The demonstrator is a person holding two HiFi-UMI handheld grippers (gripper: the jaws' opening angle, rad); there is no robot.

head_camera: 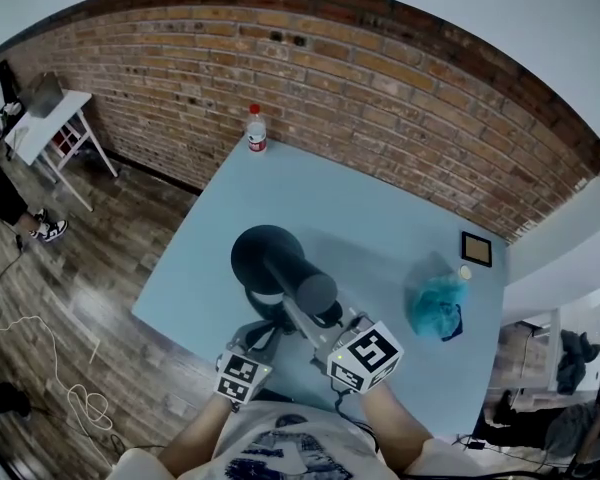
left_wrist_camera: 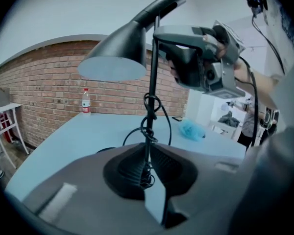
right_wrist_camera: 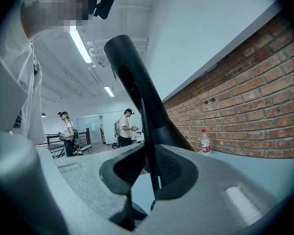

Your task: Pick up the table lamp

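So the black table lamp (head_camera: 268, 256) is upright over the near part of the light blue bench (head_camera: 380, 218), right in front of the person. Its cone shade (left_wrist_camera: 115, 55) is tipped over, and a black cord (left_wrist_camera: 159, 117) is looped round the thin stem (left_wrist_camera: 152, 82). The base is mostly hidden, so I can't say if it's off the bench or not.

The right gripper (right_wrist_camera: 147, 155) has its jaws clamped on the stem, high up just under the shade. You can see it up there from the left gripper view too (left_wrist_camera: 201, 65). The left gripper (left_wrist_camera: 147, 153) is lower down, with its jaws close on either side of the stem where the cord bunches up. Whether they're actually pinching it, I honestly can't tell.

Further out, a crumpled blue bag (head_camera: 438, 306) sits towards the right end of the bench, with a small dark frame (head_camera: 476, 249) lying flat just beyond it. A clear bottle with a red cap (head_camera: 256, 128) stands at the far edge against the brick wall (head_camera: 360, 88). Off to the left, a white side table (head_camera: 65, 118) stands on the wood floor (head_camera: 60, 298).
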